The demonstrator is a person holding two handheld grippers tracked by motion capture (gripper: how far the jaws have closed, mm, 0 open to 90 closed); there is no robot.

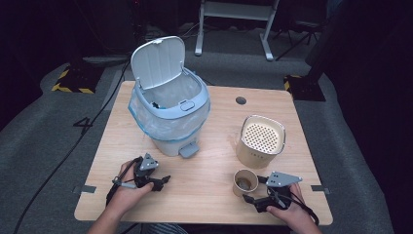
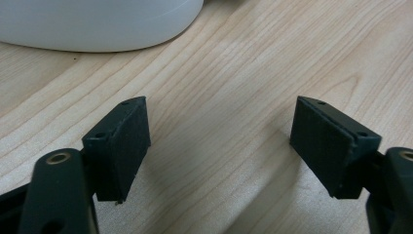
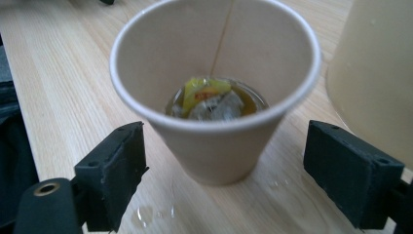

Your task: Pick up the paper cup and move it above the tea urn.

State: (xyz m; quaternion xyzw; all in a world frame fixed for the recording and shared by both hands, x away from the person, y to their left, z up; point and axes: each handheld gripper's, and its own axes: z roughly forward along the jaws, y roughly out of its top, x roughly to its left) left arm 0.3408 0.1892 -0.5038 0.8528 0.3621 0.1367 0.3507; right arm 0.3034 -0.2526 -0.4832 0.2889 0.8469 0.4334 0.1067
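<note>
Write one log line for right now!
left tool: open, over bare table | right tool: open, astride beige paper cup | white lidded bin: lid up

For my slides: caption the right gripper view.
Open right gripper straddling a paper cup holding brownish liquid and scraps, droplets on the wooden table.

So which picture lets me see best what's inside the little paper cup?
The right gripper view: it looks into the paper cup up close, showing liquid and wet scraps at its bottom. The high view shows the cup small, with something dark inside.
</note>
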